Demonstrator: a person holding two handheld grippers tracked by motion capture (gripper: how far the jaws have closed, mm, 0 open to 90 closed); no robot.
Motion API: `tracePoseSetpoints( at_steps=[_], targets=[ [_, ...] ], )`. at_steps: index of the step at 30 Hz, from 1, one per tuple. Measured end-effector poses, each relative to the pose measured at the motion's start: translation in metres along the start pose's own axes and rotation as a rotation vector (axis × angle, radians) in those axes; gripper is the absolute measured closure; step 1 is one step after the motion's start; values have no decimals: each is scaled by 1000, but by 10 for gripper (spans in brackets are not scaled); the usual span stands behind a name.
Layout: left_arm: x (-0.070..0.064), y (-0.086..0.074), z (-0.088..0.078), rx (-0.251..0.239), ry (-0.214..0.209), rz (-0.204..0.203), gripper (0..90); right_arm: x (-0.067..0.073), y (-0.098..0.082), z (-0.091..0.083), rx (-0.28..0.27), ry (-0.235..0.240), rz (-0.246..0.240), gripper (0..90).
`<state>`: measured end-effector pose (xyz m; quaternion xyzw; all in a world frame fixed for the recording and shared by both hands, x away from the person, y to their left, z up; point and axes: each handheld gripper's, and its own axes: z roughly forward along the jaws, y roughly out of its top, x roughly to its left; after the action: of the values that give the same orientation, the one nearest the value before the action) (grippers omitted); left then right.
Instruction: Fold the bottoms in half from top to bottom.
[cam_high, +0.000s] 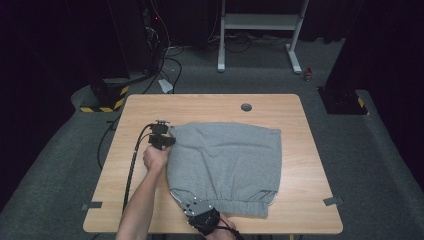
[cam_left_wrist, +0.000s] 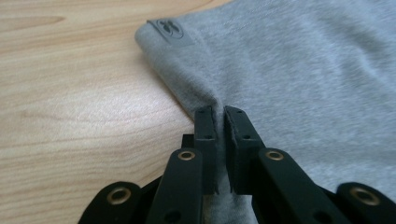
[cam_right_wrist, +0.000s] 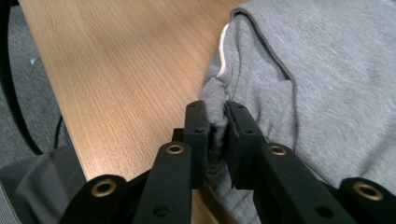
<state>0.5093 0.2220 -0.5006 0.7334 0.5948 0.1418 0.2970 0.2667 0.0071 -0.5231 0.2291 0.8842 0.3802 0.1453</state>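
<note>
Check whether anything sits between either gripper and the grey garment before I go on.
Nothing visible does. The left gripper is shut on the grey garment at its left edge, and the right gripper is shut on bunched fabric at its near corner. The table beyond the cloth is bare wood.

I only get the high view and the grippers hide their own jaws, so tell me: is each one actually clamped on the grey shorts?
Observer: Yes for the left gripper; its jaws pinch a thin fold at the edge of the shorts.
Operator: And the right?
Observer: The right gripper is shut on a bunched wad of cloth at the waistband corner, beside a white drawstring.
Operator: Any marking near the left grip?
Observer: A small grey logo patch sits on the corner just beyond the jaws.
</note>
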Motion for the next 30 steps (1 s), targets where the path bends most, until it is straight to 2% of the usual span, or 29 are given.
tracePoseSetpoints(
  at_steps=[4, 7, 9, 10, 16, 18, 21, 24, 25, 27, 30],
  targets=[
    [2, 5, -14, -59, -33, -31, 844, 0, -2, -4, -8, 2, 11, 817],
    [2, 10, -26, -101, -41, -16, 845, -1, -2, -9, -20, 7, 16, 819],
    [2, 12, -32, -124, -59, -29, 846, -1, -1, -12, -28, 6, 14, 820],
    [3, 13, -35, -125, -56, -15, 846, -1, 0, -14, -33, 7, 10, 820],
    [1, 19, -47, -171, -112, -45, 847, -6, 6, -28, -51, 27, 27, 821],
    [-3, 25, -51, -187, -119, -30, 847, -8, 8, -33, -64, 29, 27, 821],
    [-8, 32, -56, -201, -126, -10, 846, -14, 11, -43, -91, 42, 50, 821],
    [-11, 37, -60, -223, -158, -21, 847, -20, 14, -51, -106, 58, 81, 821],
    [-10, 38, -61, -223, -167, -26, 848, -22, 15, -53, -107, 61, 88, 821],
    [-10, 40, -62, -213, -160, -4, 850, -25, 16, -57, -110, 67, 91, 821],
    [-8, 41, -64, -217, -173, 0, 853, -27, 18, -60, -107, 68, 93, 822]
  ],
)
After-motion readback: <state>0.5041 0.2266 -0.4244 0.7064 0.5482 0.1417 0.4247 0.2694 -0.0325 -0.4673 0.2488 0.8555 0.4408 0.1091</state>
